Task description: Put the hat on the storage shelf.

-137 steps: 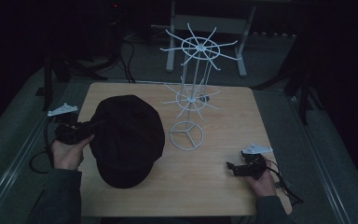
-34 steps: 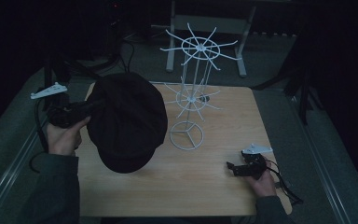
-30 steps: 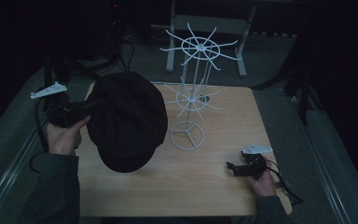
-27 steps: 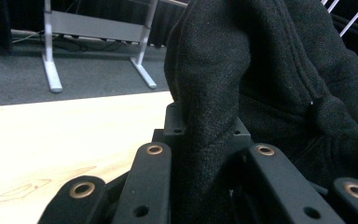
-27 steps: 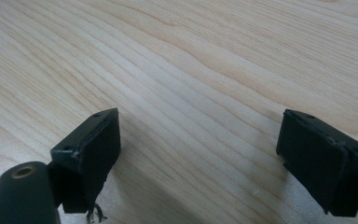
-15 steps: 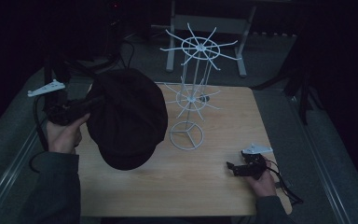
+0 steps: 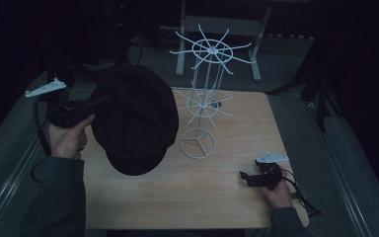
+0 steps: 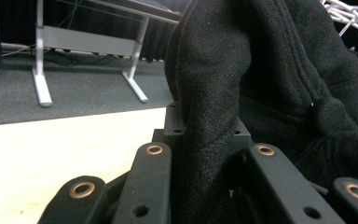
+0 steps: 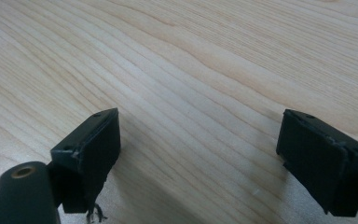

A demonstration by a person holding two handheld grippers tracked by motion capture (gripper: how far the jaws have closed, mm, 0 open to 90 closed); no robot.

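Black cap point(image 7: 135, 118) hanging long axis upright, brim lowest, left gripper point(image 7: 96, 104) fingers clamping its edge, right gripper point(image 7: 246, 177) fingers wide.

your left gripper point(image 8: 205, 186) has its jaw tips buried in the black cap point(image 8: 270, 84), so you can't see the pads or how much cloth sits between them. the cap runs off the top, right and bottom edges of the left gripper view. in the high view the cap point(image 7: 135, 118) covers part of the table point(image 7: 187, 197) and the lower left arms of the white wire stand point(image 7: 202, 103). your right gripper point(image 9: 200, 144) shows cut off at the bottom edge.
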